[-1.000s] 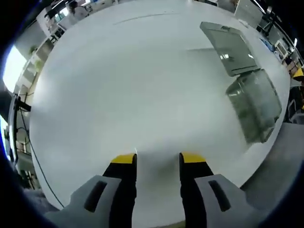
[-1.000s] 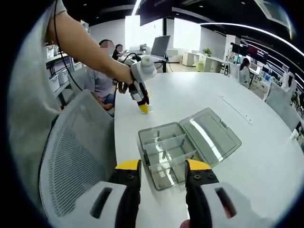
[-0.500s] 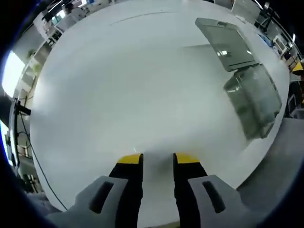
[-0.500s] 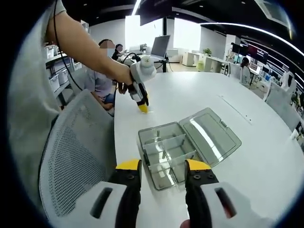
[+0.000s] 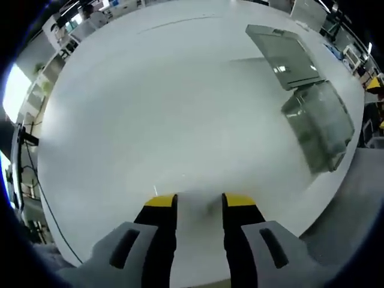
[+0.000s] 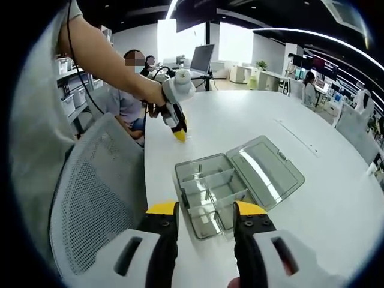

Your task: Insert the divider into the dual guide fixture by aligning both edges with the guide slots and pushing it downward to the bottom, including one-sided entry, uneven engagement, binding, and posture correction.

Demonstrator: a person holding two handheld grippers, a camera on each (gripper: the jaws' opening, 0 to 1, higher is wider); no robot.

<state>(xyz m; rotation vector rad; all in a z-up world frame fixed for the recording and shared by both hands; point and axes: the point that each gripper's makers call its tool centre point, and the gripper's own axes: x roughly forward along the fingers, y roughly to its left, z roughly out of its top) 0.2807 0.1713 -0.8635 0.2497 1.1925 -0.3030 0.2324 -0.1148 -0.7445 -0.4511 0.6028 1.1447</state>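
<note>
A clear plastic compartment box point(image 6: 207, 192) lies on the white table point(image 6: 324, 198) with its lid point(image 6: 267, 171) folded open to the right. Clear partitions point(image 6: 210, 180) stand inside it. My right gripper point(image 6: 206, 211) hovers open over the box's near end, with nothing between its jaws. My left gripper point(image 6: 179, 135) is held by a hand beyond the box, its yellow tips down at the table surface. In the left gripper view the left gripper point(image 5: 200, 201) is open just above the table, with a small pale glint point(image 5: 155, 191) by its tip. The box point(image 5: 321, 129) and lid point(image 5: 282, 51) sit off to the right.
A grey mesh chair point(image 6: 96, 192) stands against the table's left edge beside the box. A person's arm point(image 6: 108, 57) reaches across above it. Another person sits behind, near a monitor point(image 6: 202, 59). The table point(image 5: 168, 102) stretches bare ahead of the left gripper.
The left jaws narrowed, then spread a little again. The small glint now lies further left of the left jaws. The left gripper tilted slightly at the table; the right gripper stayed still.
</note>
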